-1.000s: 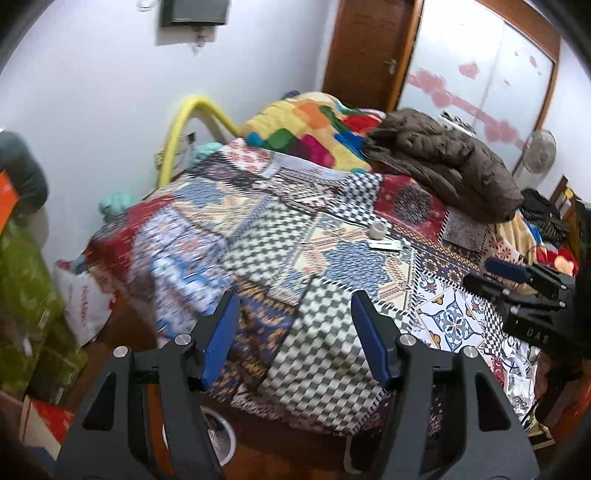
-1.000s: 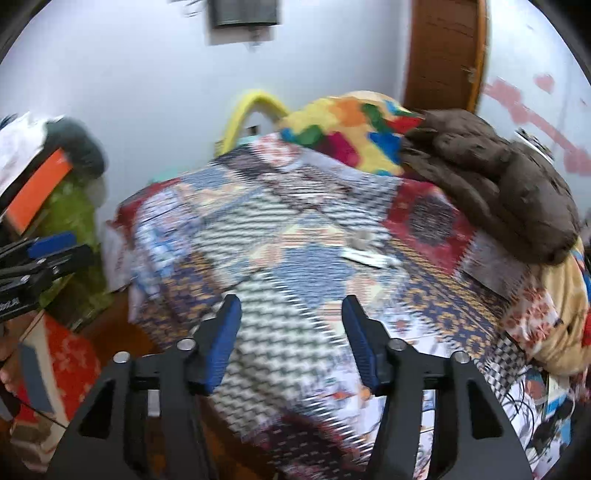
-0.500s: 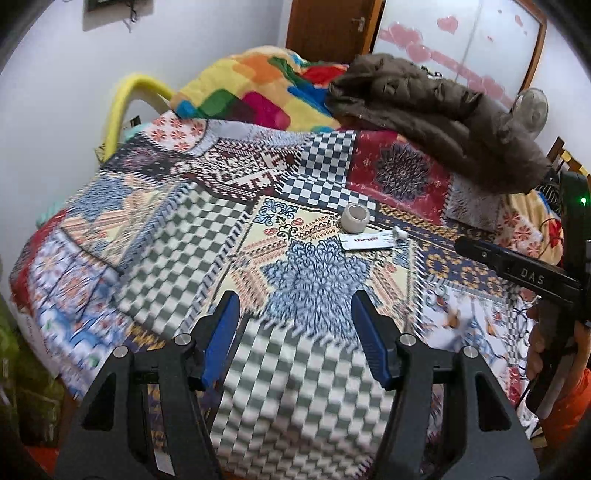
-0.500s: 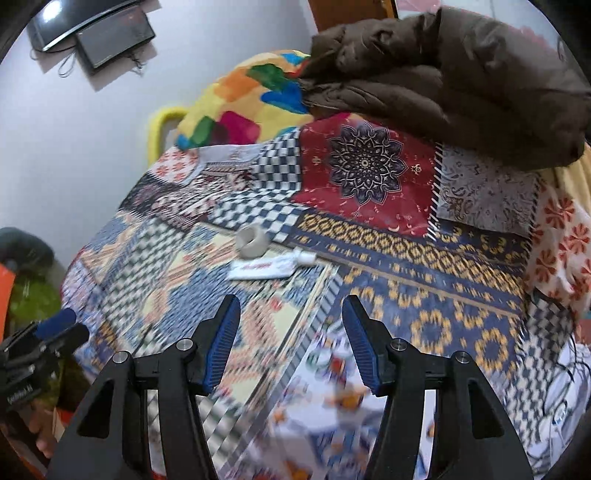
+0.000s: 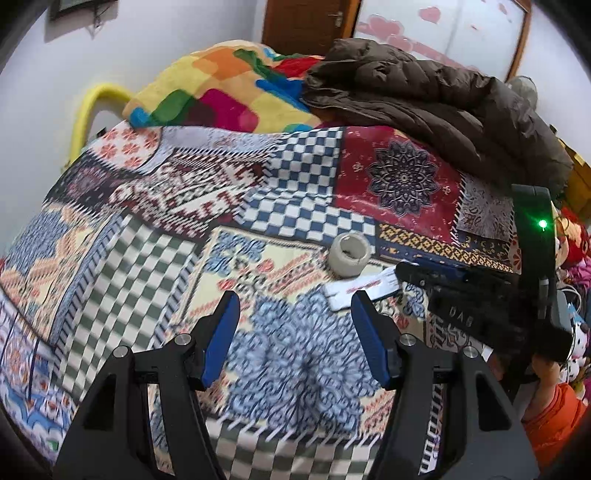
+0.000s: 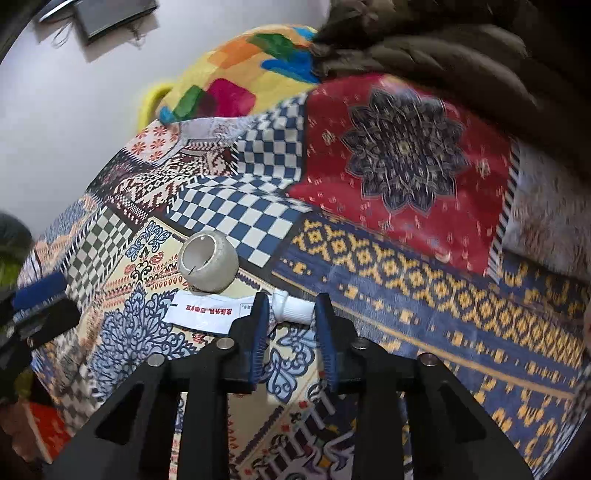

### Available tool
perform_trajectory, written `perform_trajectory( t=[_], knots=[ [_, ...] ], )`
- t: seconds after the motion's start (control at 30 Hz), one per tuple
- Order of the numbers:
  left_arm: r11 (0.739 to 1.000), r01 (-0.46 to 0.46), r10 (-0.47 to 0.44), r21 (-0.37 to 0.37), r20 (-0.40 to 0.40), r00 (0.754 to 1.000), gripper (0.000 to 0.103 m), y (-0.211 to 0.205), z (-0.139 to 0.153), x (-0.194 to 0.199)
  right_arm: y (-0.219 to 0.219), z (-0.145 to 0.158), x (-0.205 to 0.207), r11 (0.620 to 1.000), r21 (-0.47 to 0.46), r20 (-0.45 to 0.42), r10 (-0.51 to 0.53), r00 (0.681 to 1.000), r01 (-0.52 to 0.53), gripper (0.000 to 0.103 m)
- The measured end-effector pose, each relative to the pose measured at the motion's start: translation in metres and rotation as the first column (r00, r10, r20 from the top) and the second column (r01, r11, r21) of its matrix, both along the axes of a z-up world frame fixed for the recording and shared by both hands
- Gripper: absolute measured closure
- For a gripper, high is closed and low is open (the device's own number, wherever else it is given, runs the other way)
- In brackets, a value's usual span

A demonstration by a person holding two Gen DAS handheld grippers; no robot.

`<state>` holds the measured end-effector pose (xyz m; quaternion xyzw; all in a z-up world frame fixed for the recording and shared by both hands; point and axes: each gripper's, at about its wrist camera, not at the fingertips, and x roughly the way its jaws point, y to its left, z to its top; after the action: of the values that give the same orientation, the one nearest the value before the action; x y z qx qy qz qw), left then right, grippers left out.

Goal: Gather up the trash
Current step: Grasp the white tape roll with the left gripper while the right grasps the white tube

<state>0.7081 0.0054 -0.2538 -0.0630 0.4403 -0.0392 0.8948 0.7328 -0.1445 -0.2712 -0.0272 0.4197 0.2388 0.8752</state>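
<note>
A flattened white tube with red print (image 6: 207,314) lies on the patchwork bedspread (image 6: 388,258), its white cap (image 6: 293,309) to the right. It also shows in the left wrist view (image 5: 360,290). A grey tape roll (image 6: 208,261) lies just behind it, seen too in the left wrist view (image 5: 349,254). My right gripper (image 6: 290,306) has its jaws partly closed, one on each side of the cap, and they do not visibly touch it. My left gripper (image 5: 293,314) is open and empty, above the bedspread, left of the tube.
A brown padded jacket (image 5: 436,99) and a bright multicoloured blanket (image 5: 221,92) lie at the far side of the bed. A yellow bed rail (image 5: 92,107) stands at the left against the white wall. A wooden door (image 5: 306,22) is behind.
Both grippers have moved in over the bed toward the tube and tape roll. My right gripper's jaws have narrowed and now sit either side of the tube's cap.
</note>
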Motion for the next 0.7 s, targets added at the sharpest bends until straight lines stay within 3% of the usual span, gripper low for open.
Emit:
perform_trajectory(
  t=[0.17, 0.37, 0.47, 0.5, 0.7],
  knots=[
    [0.999, 0.037, -0.037, -0.023, -0.014, 0.999, 0.041, -0.018, -0.011, 0.026, -0.014, -0.001, -0.001, 1.000, 0.024, 0.001, -0.001, 1.000, 0.001, 0.082],
    [0.997, 0.072, -0.072, 0.003, -0.044, 0.996, 0.042, -0.043, -0.029, 0.062, -0.043, 0.010, -0.008, 0.999, -0.004, 0.048, -0.049, 0.998, 0.050, 0.082],
    [0.996, 0.078, -0.076, 0.033, -0.055, 0.996, 0.056, -0.053, -0.036, 0.074, -0.054, 0.014, -0.011, 0.998, -0.025, 0.067, -0.062, 0.996, 0.064, 0.082],
    [0.996, 0.087, -0.085, 0.030, -0.062, 0.994, 0.068, -0.055, -0.038, 0.076, -0.056, 0.015, -0.011, 0.997, -0.027, 0.068, -0.067, 0.995, 0.069, 0.082],
    [0.994, 0.104, -0.102, 0.033, -0.062, 0.993, 0.069, -0.063, -0.030, 0.060, -0.063, 0.017, -0.018, 0.996, -0.036, 0.064, -0.077, 0.995, 0.079, 0.082]
  ],
)
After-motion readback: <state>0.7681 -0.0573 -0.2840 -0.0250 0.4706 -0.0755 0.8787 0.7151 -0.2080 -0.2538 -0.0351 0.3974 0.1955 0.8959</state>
